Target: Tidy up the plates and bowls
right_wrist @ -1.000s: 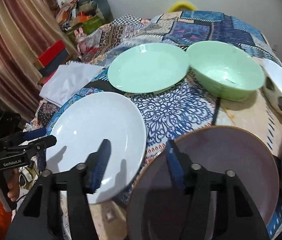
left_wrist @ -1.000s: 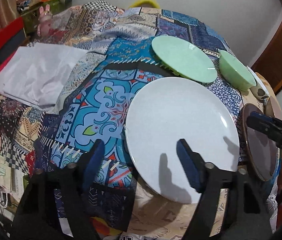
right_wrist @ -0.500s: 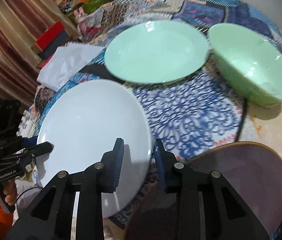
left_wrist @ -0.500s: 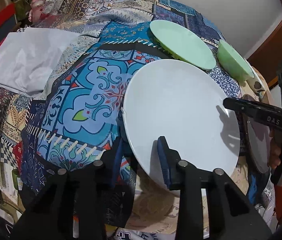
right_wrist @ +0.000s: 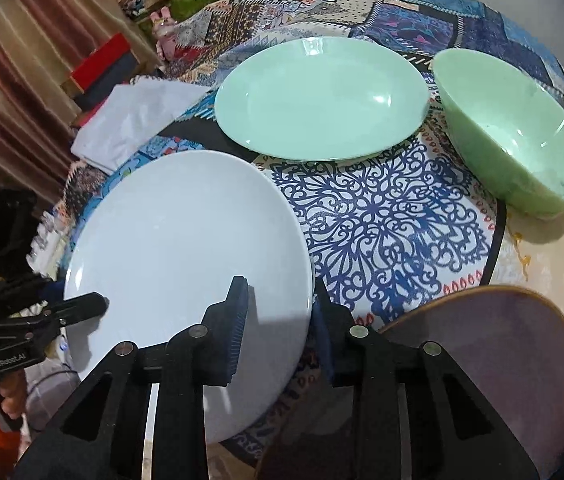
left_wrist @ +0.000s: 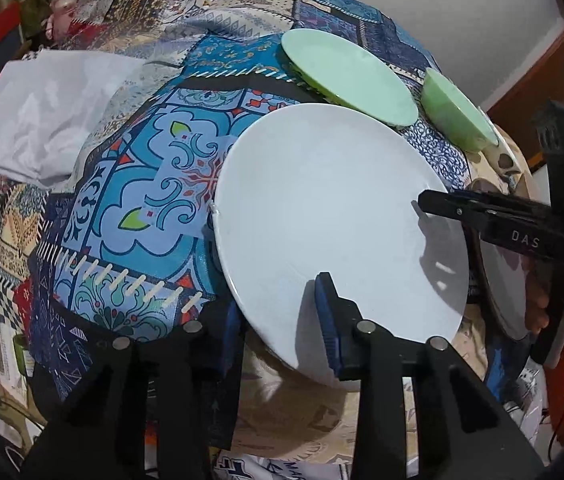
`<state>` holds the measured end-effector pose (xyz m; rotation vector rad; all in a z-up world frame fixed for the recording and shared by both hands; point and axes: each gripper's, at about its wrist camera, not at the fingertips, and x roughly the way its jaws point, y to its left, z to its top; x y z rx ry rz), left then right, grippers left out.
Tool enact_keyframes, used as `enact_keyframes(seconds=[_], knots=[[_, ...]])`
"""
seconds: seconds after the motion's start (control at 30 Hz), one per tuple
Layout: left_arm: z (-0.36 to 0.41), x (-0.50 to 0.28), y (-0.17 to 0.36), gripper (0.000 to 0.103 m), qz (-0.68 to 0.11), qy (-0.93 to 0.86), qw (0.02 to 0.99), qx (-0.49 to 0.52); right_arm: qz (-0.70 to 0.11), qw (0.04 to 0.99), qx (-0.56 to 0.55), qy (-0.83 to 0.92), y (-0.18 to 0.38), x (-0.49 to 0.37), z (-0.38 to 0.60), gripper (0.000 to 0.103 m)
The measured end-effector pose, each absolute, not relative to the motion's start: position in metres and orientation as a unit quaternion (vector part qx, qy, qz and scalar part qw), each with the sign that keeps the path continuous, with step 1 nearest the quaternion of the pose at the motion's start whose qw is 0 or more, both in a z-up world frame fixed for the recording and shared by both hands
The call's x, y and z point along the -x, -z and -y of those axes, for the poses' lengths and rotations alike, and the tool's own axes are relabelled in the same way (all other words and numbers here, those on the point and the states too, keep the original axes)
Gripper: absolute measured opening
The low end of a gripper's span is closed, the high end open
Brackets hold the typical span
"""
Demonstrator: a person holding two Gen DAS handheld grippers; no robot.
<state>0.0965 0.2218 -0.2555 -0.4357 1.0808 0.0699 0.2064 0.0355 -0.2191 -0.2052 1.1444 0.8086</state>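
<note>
Both grippers have closed in on the large round white plate [left_wrist: 333,216] within the last second; a second ago their jaws stood wide and short of it. Judgement: a two-handed lift of this plate is being set up, probably to stack it with the others.

Left gripper [left_wrist: 282,316]: jaws narrowed onto the near rim of the white plate, one finger below the rim, the other on the top face. Looks like a pinch on the rim, though contact on the underside is hidden. Near edge of the plate appears raised off the patterned patchwork tablecloth [left_wrist: 130,200], overhanging the table edge.

Right gripper [right_wrist: 278,320]: jaws astride the plate's right-hand rim, left finger over the top face, right finger outside and below the edge. The gap looks wider than the rim; cannot tell whether it actually bites.

Just beside the right gripper, to its right, lies a dull purple plate with a brown rim [right_wrist: 493,360], untouched.

Farther back: a pale green shallow plate [right_wrist: 321,98], close behind the white one's far rim, and a pale green deep bowl [right_wrist: 517,128] just to its right.

Far left, a crumpled white cloth [left_wrist: 42,112], well apart from the dishes.
</note>
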Motion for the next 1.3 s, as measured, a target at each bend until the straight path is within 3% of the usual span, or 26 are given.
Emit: enact_keyframes(seconds=[0.73,1.3], knots=[[-0.21,-0.088,0.223,0.035,-0.483,-0.054,0.855,0.18,-0.486,0.787,0.045,-0.377,0.196,-0.183,-0.007,0.027],[-0.148,-0.104,0.174,0.035,-0.448,-0.01,0.883,0.14,-0.441,0.829,0.009,-0.343,0.153,-0.173,0.07,0.027]])
